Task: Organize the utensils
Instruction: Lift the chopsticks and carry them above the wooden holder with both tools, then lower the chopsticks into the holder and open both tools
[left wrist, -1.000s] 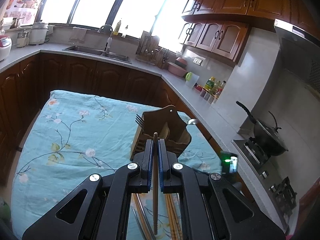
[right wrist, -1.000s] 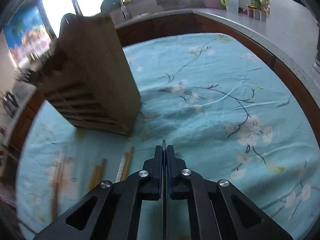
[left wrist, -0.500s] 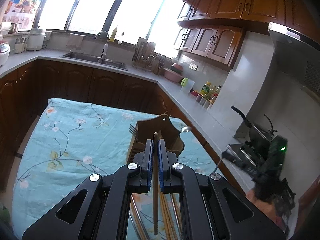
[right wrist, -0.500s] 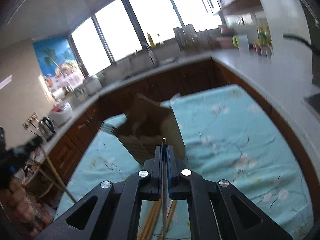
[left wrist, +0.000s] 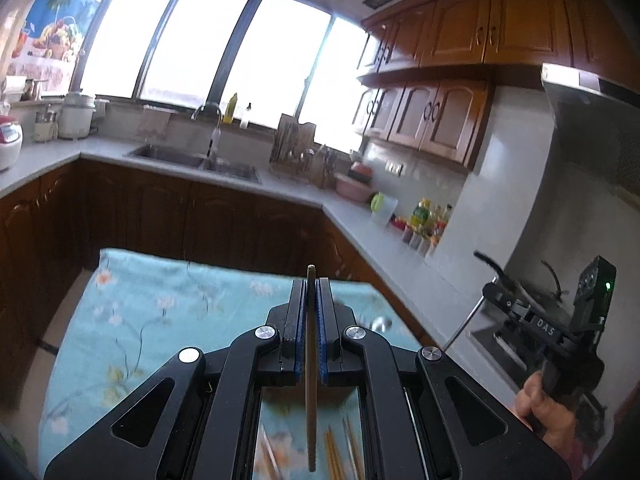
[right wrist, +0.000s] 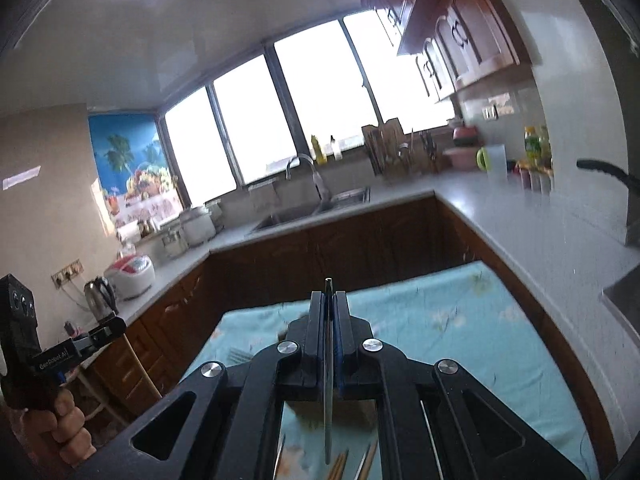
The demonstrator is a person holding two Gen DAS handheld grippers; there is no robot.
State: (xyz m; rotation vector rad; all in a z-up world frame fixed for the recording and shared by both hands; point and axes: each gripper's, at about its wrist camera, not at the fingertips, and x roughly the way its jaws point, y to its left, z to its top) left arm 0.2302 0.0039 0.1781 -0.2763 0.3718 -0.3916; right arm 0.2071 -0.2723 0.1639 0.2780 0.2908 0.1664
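Note:
My left gripper (left wrist: 311, 286) is shut on a wooden chopstick (left wrist: 310, 400) that runs between its blue pads and hangs down behind them. My right gripper (right wrist: 329, 298) is shut on a thin metal utensil handle (right wrist: 328, 408). Both are raised high above the floral blue tablecloth (left wrist: 132, 328). More chopsticks (left wrist: 334, 454) lie on the cloth below; they also show in the right wrist view (right wrist: 340, 462). The right gripper shows at the right of the left wrist view (left wrist: 486, 292), holding the metal rod. The wooden utensil holder is almost hidden behind the gripper bodies.
Kitchen counters wrap round the table, with a sink (left wrist: 192, 160), a dish rack (left wrist: 296, 152), bottles (left wrist: 424, 220) and a pan on the stove (left wrist: 520, 280). A kettle (right wrist: 98, 292) and rice cooker (right wrist: 130, 274) stand on the left counter.
Both grippers have tilted and lifted upward with their utensils. The wooden holder has dropped out of sight below the gripper bodies in both views.

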